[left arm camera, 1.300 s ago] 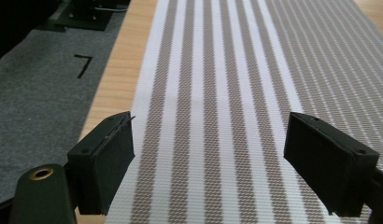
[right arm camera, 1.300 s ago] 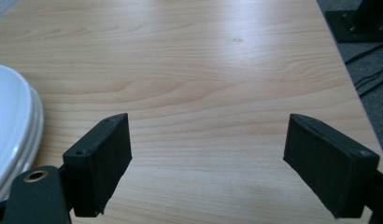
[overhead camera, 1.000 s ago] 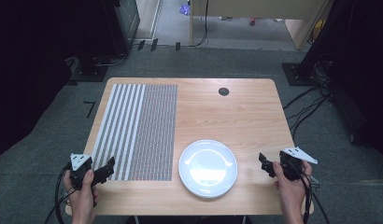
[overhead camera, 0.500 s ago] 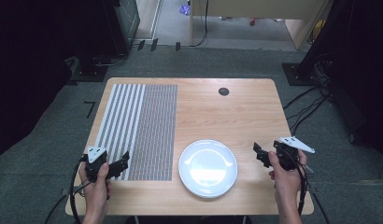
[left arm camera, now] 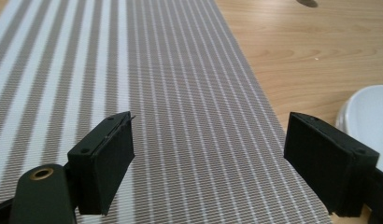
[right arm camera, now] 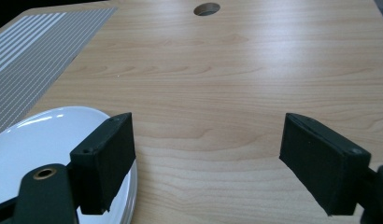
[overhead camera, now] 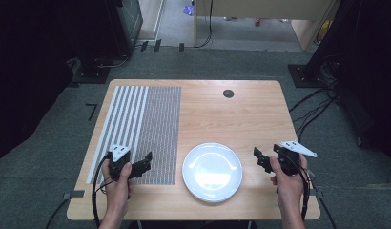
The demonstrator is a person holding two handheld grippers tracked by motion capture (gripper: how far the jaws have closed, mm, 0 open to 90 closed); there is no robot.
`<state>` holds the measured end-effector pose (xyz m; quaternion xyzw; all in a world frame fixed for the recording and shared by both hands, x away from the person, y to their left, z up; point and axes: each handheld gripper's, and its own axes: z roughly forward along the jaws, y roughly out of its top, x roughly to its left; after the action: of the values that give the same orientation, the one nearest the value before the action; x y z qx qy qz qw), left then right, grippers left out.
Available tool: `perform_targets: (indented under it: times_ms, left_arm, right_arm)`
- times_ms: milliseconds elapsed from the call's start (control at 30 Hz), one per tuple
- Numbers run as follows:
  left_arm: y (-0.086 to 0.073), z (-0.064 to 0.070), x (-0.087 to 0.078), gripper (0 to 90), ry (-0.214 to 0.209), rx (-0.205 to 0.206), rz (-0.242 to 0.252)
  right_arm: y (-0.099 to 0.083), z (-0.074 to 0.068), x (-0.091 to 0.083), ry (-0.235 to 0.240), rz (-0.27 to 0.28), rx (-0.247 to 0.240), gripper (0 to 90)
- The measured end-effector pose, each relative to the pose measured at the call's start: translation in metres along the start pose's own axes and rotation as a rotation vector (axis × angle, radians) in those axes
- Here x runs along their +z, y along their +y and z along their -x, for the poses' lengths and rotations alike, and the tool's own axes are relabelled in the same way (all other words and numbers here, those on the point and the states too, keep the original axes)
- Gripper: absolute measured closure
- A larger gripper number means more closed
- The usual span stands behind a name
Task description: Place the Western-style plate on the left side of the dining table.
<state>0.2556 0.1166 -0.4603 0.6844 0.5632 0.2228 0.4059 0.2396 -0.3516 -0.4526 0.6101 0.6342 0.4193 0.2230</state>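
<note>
A white plate (overhead camera: 212, 171) lies near the front of the wooden table (overhead camera: 217, 114), with nothing on it. A grey-and-white striped placemat (overhead camera: 141, 126) covers the table's left part. My left gripper (overhead camera: 145, 161) hovers open over the mat's front right corner, left of the plate; its jaws stand wide apart above the mat (left arm camera: 180, 93), with the plate's rim (left arm camera: 365, 112) at the right. My right gripper (overhead camera: 258, 159) is open just right of the plate, over bare wood, with the plate (right arm camera: 40, 140) beside its left jaw.
A round cable hole (overhead camera: 228, 93) sits near the table's far edge. Cables (overhead camera: 313, 107) and dark equipment stands lie on the carpet around the table. A person's hands hold both grippers at the table's front edge.
Both grippers have moved inward and forward over the table: the left one onto the mat's front corner, the right one closer to the plate. Both stay open.
</note>
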Motion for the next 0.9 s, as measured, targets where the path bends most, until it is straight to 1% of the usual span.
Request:
perform_targets:
  times_ms: [67,100,133,200,267,300,433,733,767,900]
  left_arm:
    - [-0.001,0.005,0.002,16.4,-0.013,0.01,-0.002]
    - [-0.001,0.01,0.003,16.4,-0.026,0.016,-0.005]
    - [-0.001,0.01,0.003,16.4,-0.026,0.016,-0.005]
    - [-0.002,0.014,0.004,16.4,-0.037,0.022,-0.005]
    - [-0.003,0.02,0.005,16.4,-0.057,0.031,-0.009]
    - [-0.003,0.02,0.005,16.4,-0.057,0.031,-0.009]
    - [-0.004,0.029,0.007,16.3,-0.076,0.04,-0.011]
    - [-0.007,0.045,0.013,16.4,-0.112,0.056,-0.026]
    - [-0.008,0.048,0.014,16.4,-0.118,0.059,-0.027]
    - [-0.01,0.055,0.016,16.4,-0.139,0.071,-0.034]
  right_arm:
    - [-0.003,0.0,0.001,0.004,-0.004,0.002,18.0]
    - [-0.006,0.0,0.003,0.01,-0.013,0.004,18.1]
    - [-0.006,0.0,0.003,0.01,-0.013,0.004,18.1]
    - [-0.008,-0.001,0.004,0.014,-0.018,0.005,18.2]
    - [-0.011,-0.004,0.007,0.024,-0.027,0.006,18.1]
    - [-0.011,-0.004,0.007,0.024,-0.027,0.006,18.1]
    - [-0.014,-0.009,0.009,0.046,-0.032,-0.006,18.1]
    - [-0.016,-0.017,0.011,0.064,-0.036,-0.013,18.0]
    - [-0.017,-0.018,0.011,0.065,-0.039,-0.01,18.0]
    - [-0.018,-0.022,0.014,0.075,-0.053,-0.024,17.8]
